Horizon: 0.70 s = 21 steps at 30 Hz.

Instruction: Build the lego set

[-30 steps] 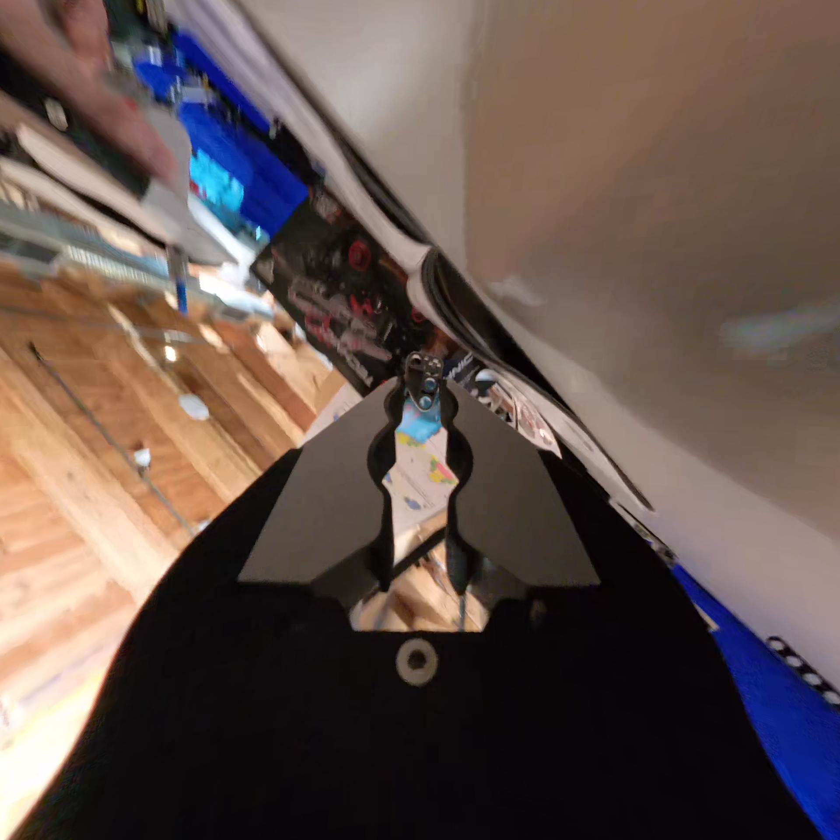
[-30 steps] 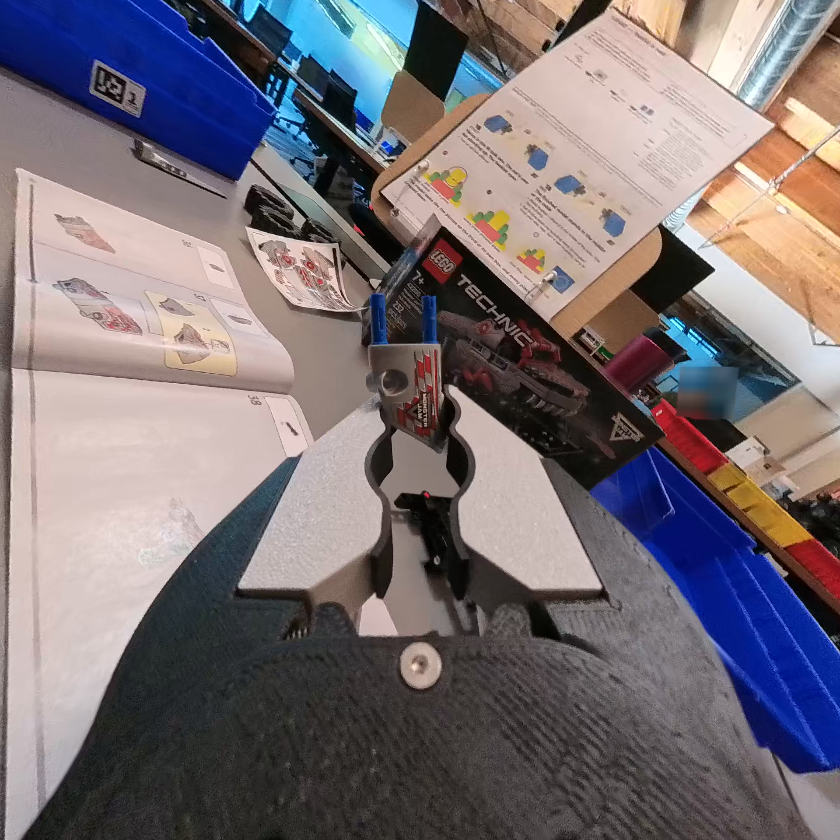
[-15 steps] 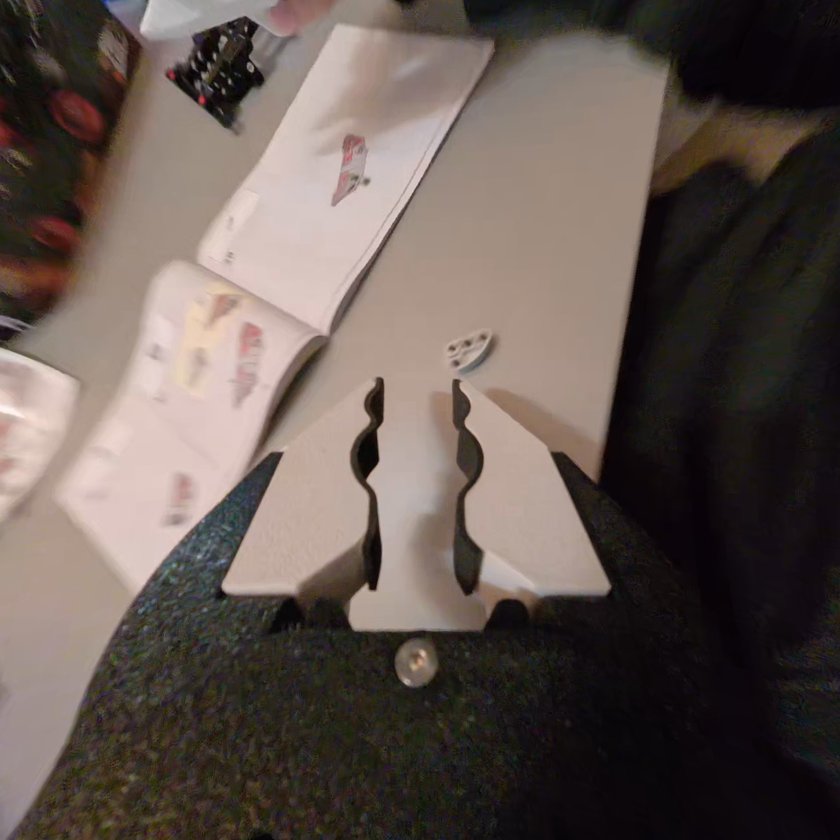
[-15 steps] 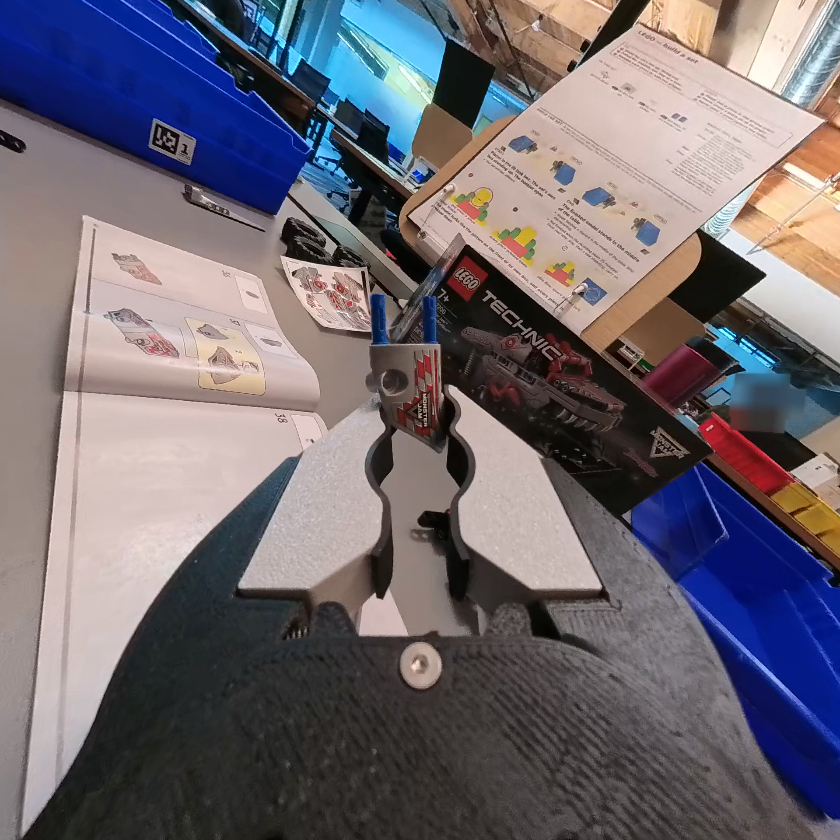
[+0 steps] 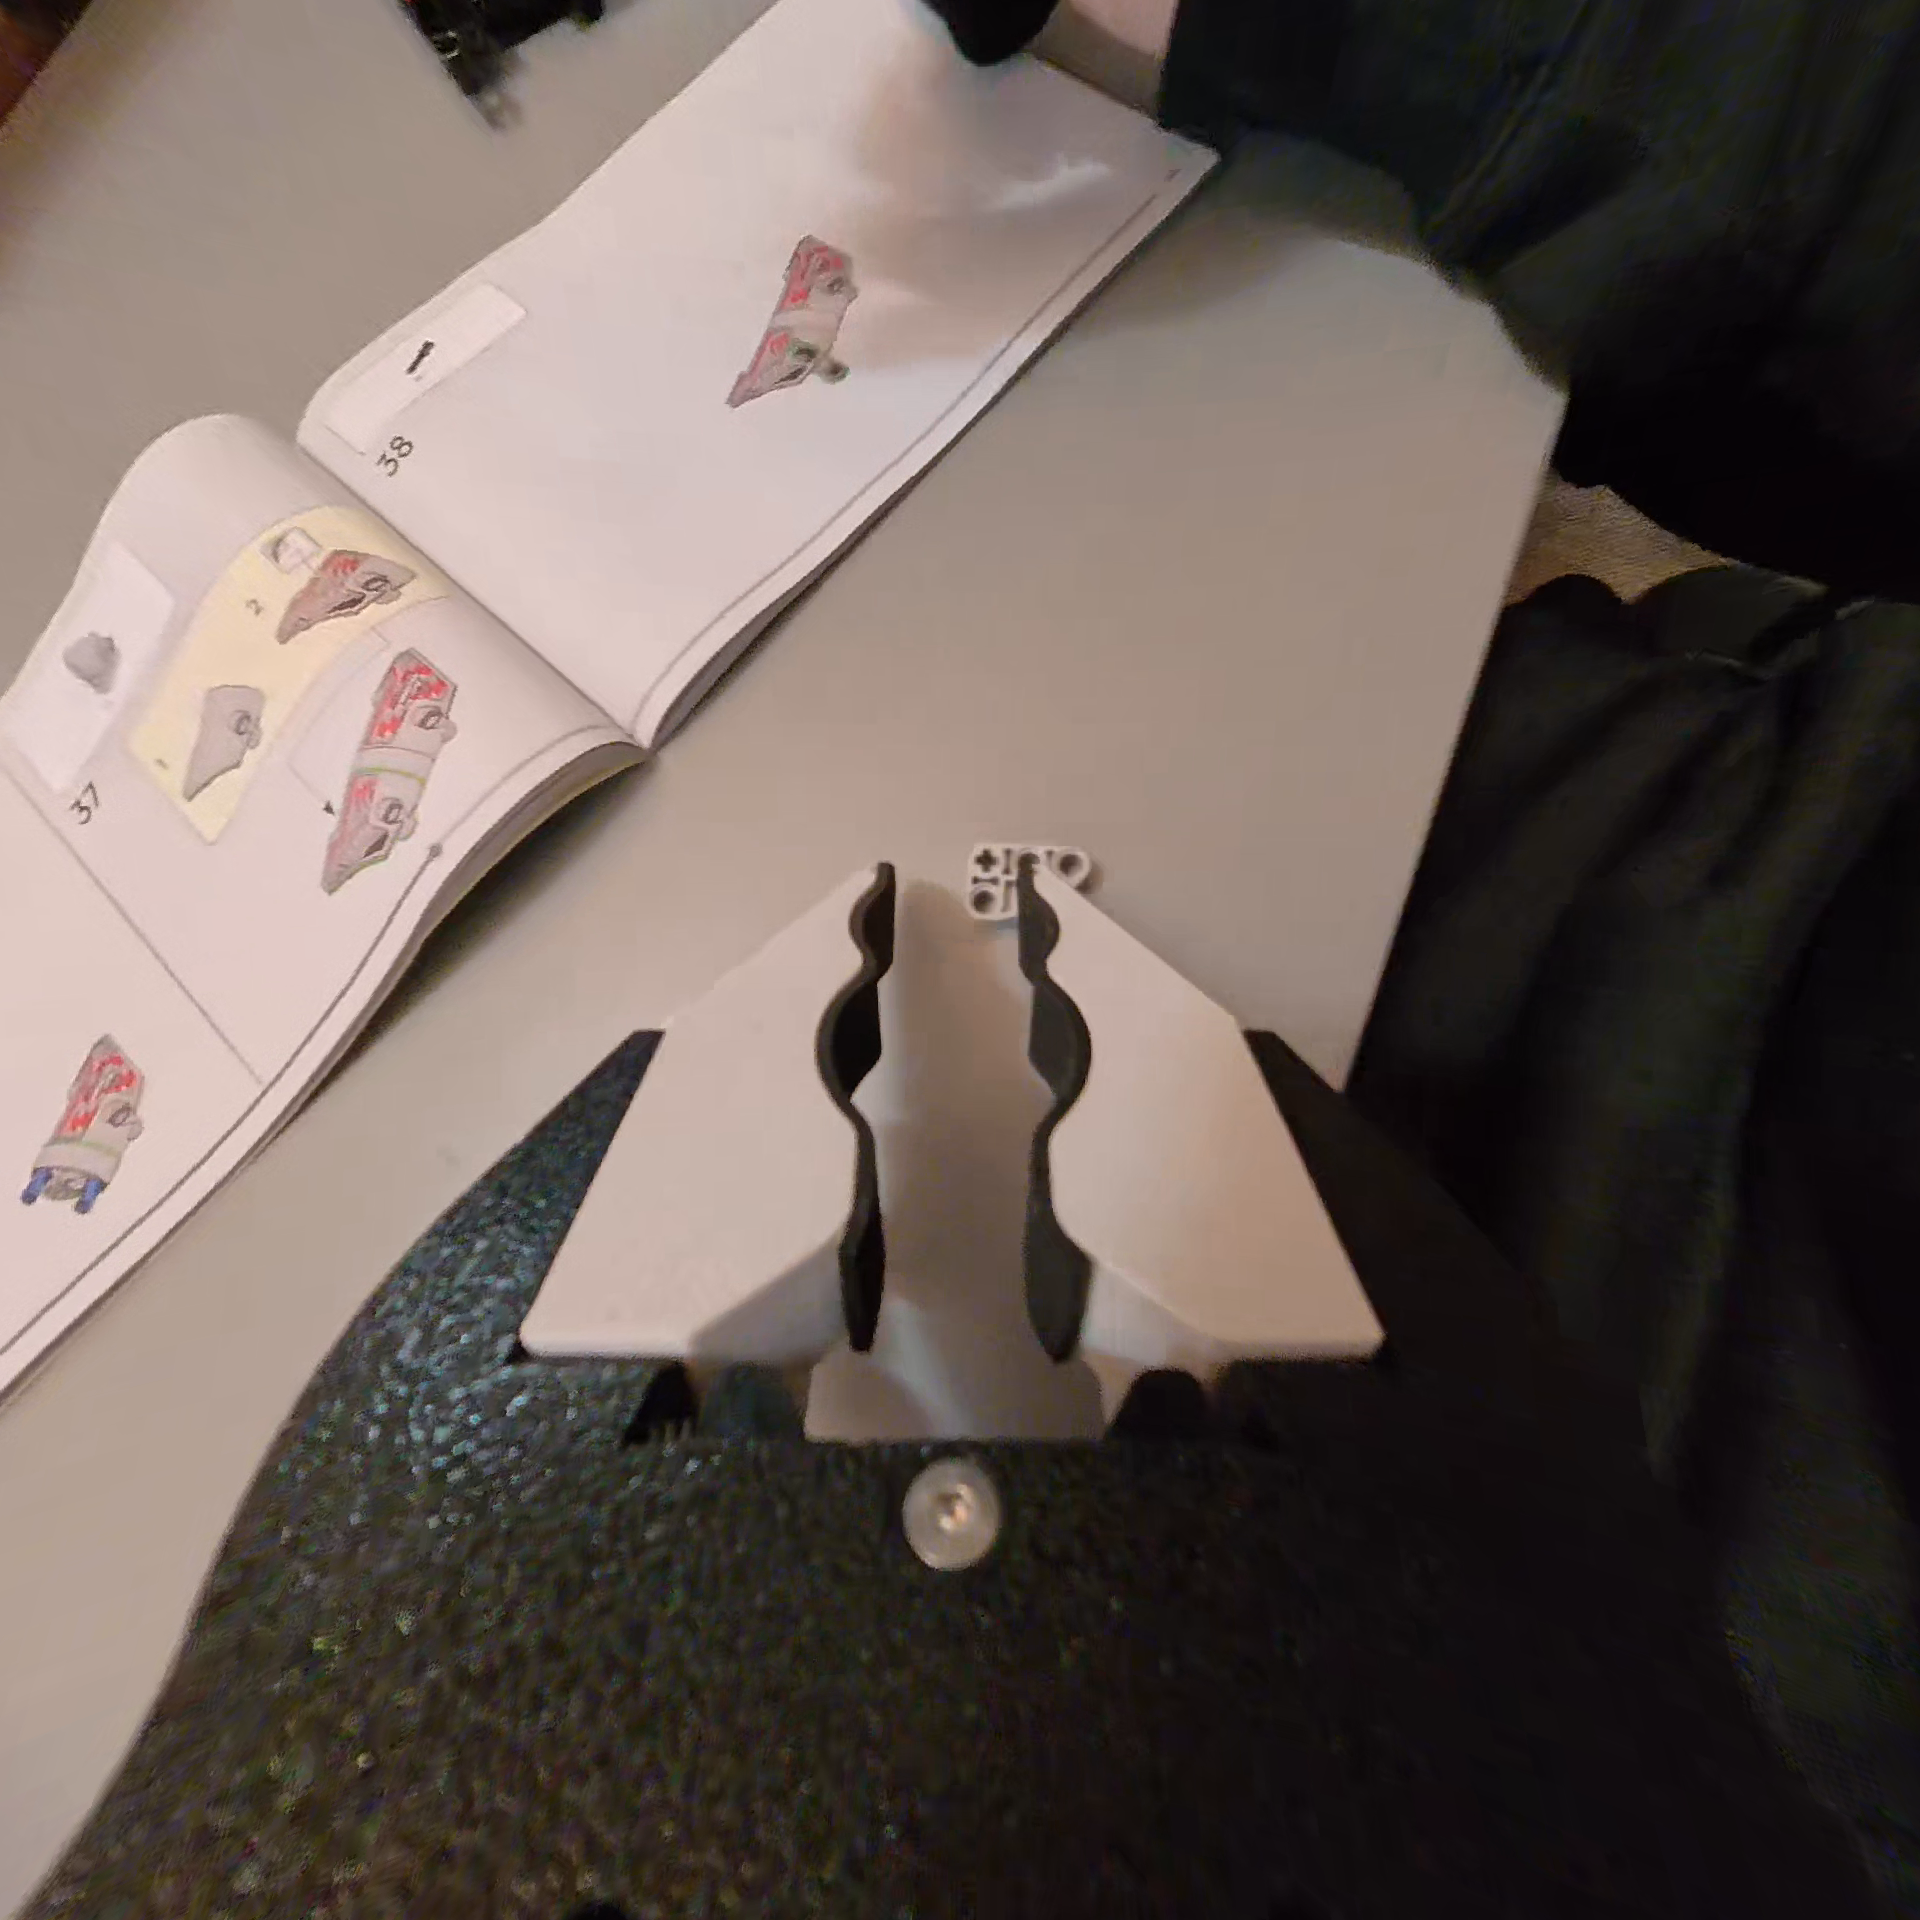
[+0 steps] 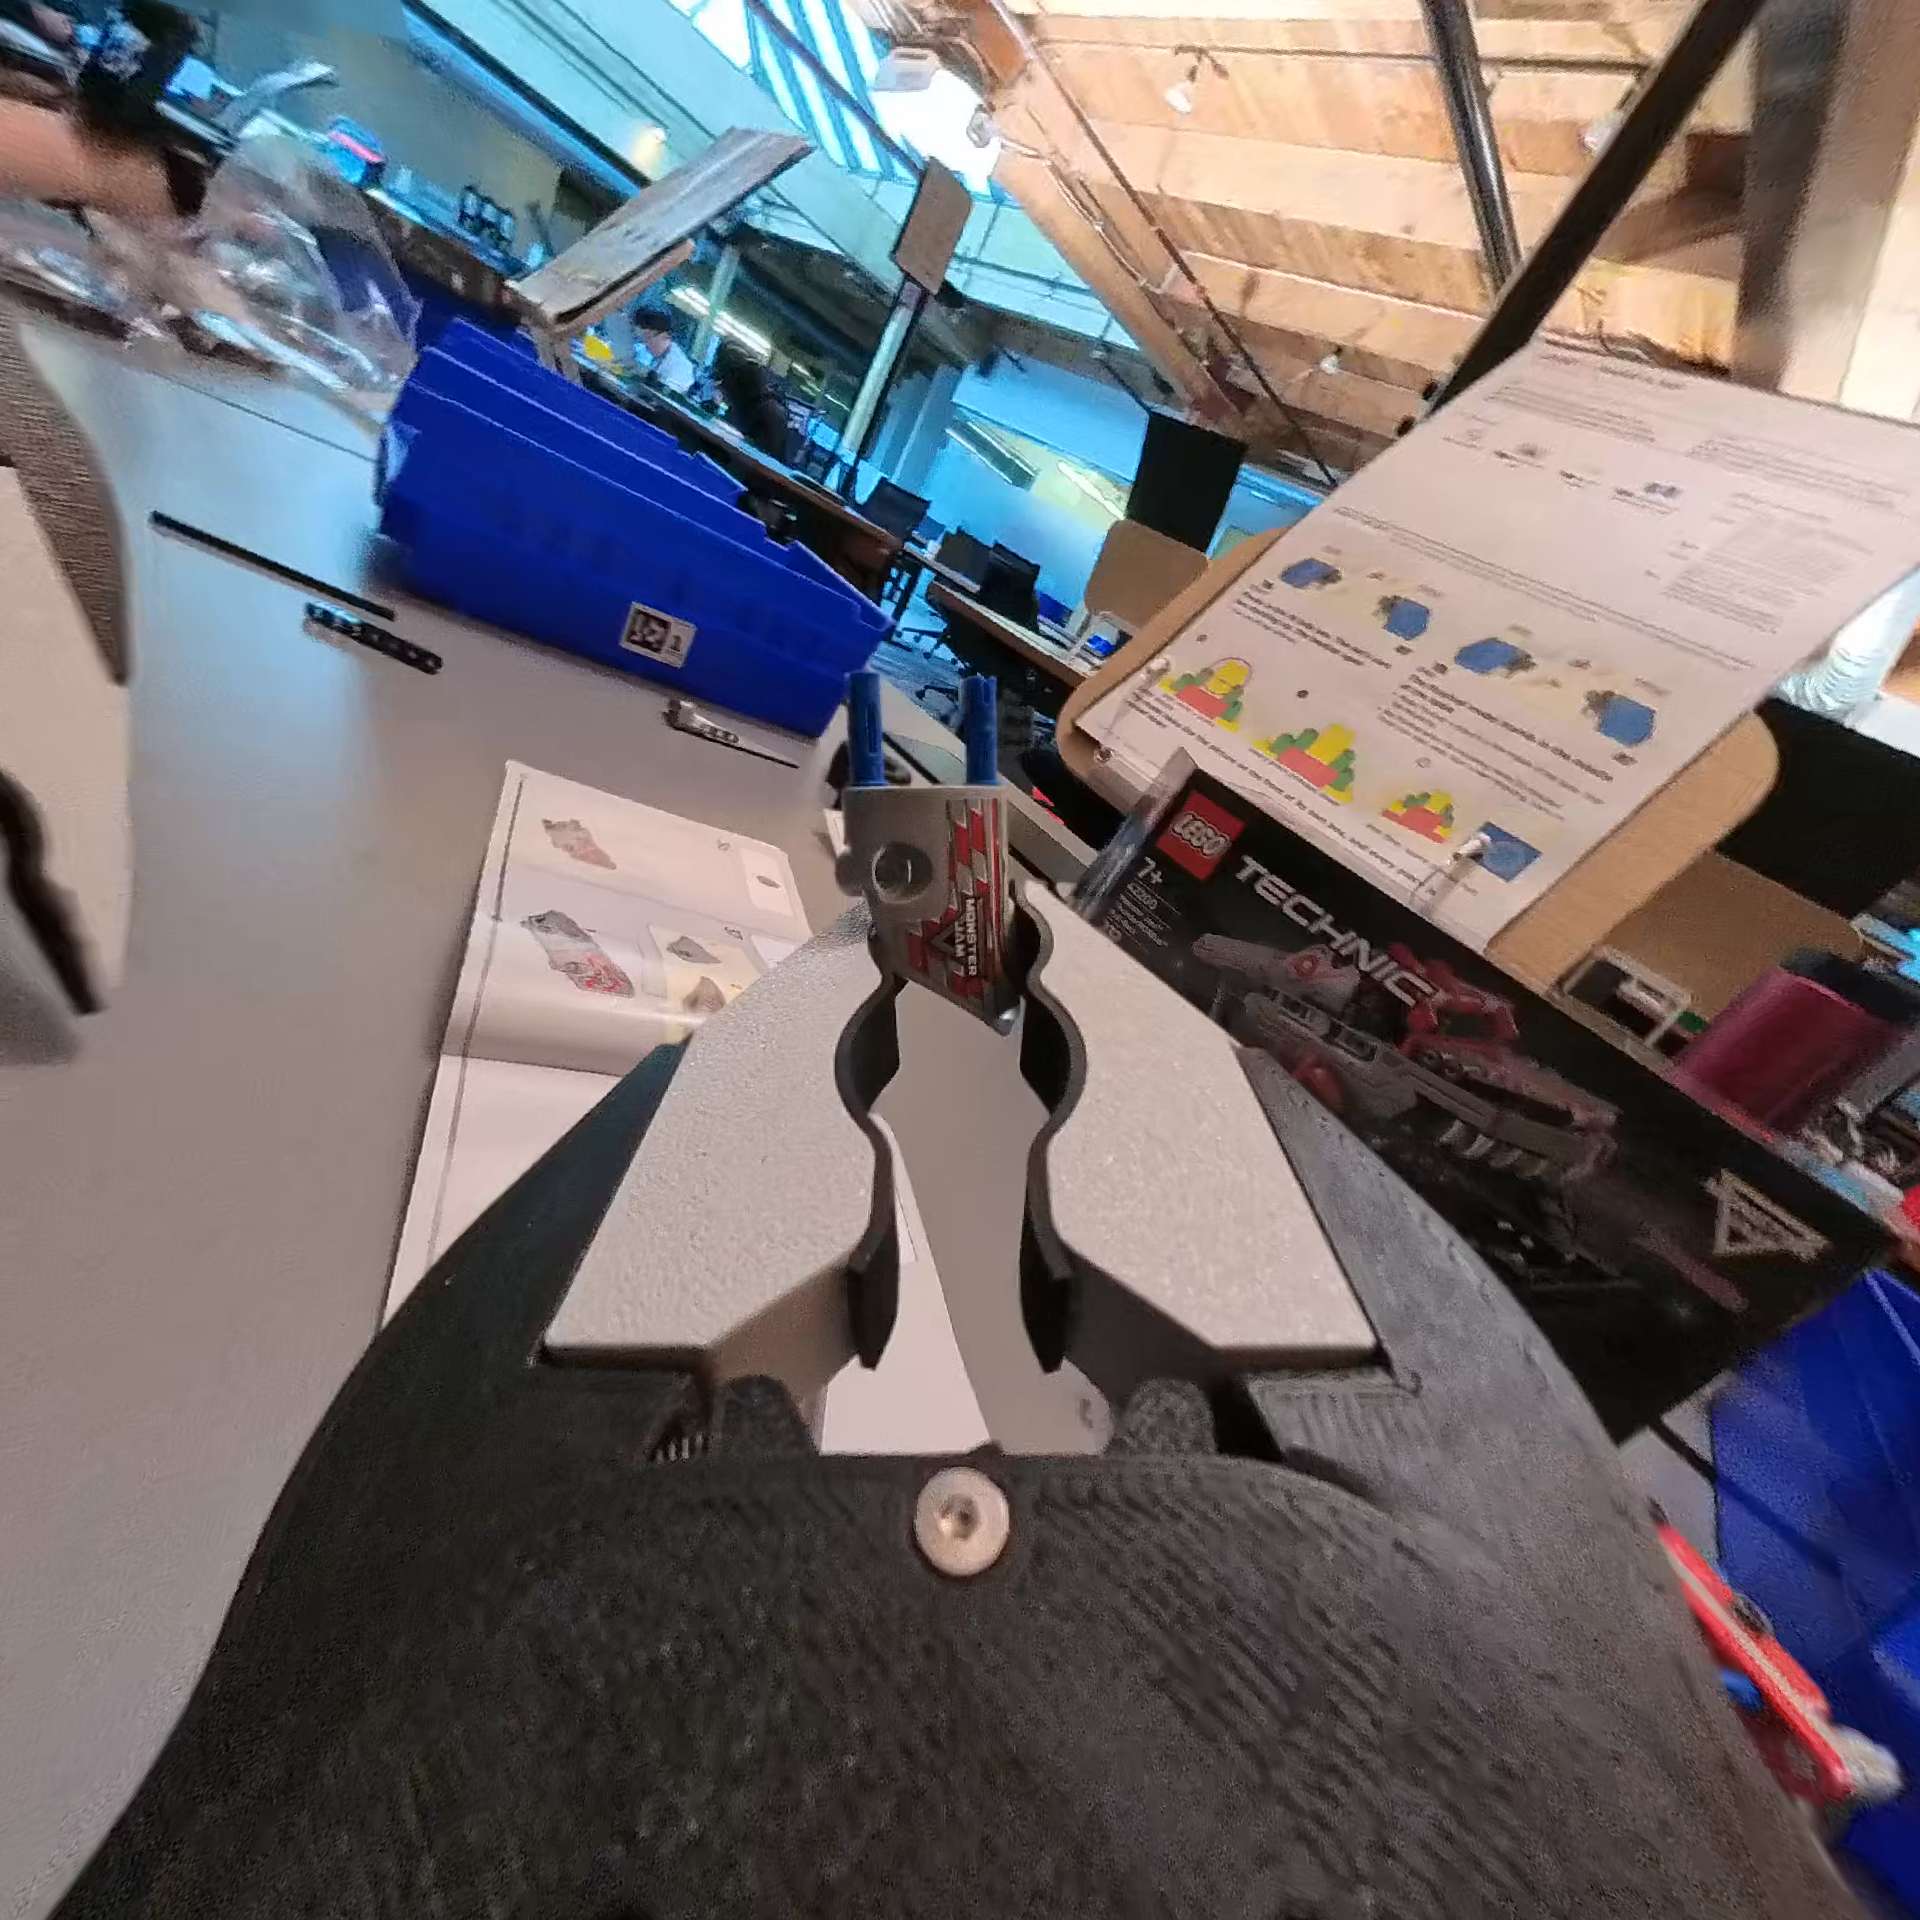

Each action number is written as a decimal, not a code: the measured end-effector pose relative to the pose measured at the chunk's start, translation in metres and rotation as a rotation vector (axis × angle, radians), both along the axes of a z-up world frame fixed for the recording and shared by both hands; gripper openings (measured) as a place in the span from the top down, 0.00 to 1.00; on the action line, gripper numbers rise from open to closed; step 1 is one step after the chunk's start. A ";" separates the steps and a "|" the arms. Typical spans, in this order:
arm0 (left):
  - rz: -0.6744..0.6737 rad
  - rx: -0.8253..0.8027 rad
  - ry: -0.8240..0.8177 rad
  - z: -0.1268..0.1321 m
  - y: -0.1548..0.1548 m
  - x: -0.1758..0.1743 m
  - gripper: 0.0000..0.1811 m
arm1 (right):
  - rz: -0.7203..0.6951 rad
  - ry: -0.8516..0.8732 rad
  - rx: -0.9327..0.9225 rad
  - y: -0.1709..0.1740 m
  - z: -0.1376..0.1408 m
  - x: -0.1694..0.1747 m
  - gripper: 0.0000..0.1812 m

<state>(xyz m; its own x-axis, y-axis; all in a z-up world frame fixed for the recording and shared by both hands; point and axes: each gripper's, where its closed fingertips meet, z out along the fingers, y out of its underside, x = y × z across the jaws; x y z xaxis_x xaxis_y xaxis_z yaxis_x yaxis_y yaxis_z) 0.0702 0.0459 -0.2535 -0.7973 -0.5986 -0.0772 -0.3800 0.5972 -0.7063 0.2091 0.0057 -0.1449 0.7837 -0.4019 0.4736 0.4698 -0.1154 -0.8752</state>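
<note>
My left gripper [image 5: 956, 883] is open and empty, low over the grey table [image 5: 1143, 571]. A small light grey Technic piece [image 5: 1060, 868] lies on the table just beyond my right fingertip [image 5: 1039, 935], which partly hides it. My right gripper [image 6: 951, 935] is shut on a grey panel piece [image 6: 925, 894] with a red and white sticker and two blue pins [image 6: 864, 727] sticking out of its top, held above the table. The open instruction booklet [image 5: 623, 468] lies to the left; it also shows in the right wrist view [image 6: 623, 935]. My left gripper's finger shows at the left edge of the right wrist view [image 6: 52, 779].
A blue bin [image 6: 623, 561] stands at the back, the black set box [image 6: 1455, 1018] and a printed sheet on a cardboard stand [image 6: 1558, 623] to the right. Black beams [image 6: 374, 639] lie on the table. Dark clothing [image 5: 1714, 935] is past the table edge. A black assembly [image 5: 488, 42] lies beyond the booklet. Left tips to right tips: about 20 cm.
My left gripper swung from pointing upward down to the table; the small piece at its tips a second ago has left the grasp and the jaws have opened. My right gripper turned, still holding the panel.
</note>
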 end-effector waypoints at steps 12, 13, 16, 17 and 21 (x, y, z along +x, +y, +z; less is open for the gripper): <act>0.075 -0.186 -0.130 0.038 0.012 0.027 0.90 | 0.139 -0.158 -0.030 0.020 0.002 -0.034 0.92; 0.065 -0.280 -0.117 0.051 0.008 0.025 0.90 | 0.129 -0.199 -0.043 0.023 0.001 -0.037 0.92; 0.045 -0.568 -0.030 0.088 0.000 0.023 0.90 | 0.108 -0.296 -0.050 0.031 0.006 -0.045 0.92; 0.046 -0.640 0.003 0.098 0.001 0.025 0.90 | 0.092 -0.337 -0.052 0.033 0.009 -0.048 0.92; -0.024 -0.779 0.013 0.130 0.010 0.034 0.90 | 0.081 -0.519 -0.144 0.044 0.002 -0.066 0.92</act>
<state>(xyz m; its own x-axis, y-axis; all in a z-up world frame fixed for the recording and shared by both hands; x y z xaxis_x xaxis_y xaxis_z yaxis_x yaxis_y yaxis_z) 0.1043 0.0555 -0.1230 -0.8090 -0.4587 0.3677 -0.3841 -0.0611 -0.9213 0.1436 0.0500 -0.1431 0.4578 -0.2527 0.8524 0.8485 -0.1621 -0.5037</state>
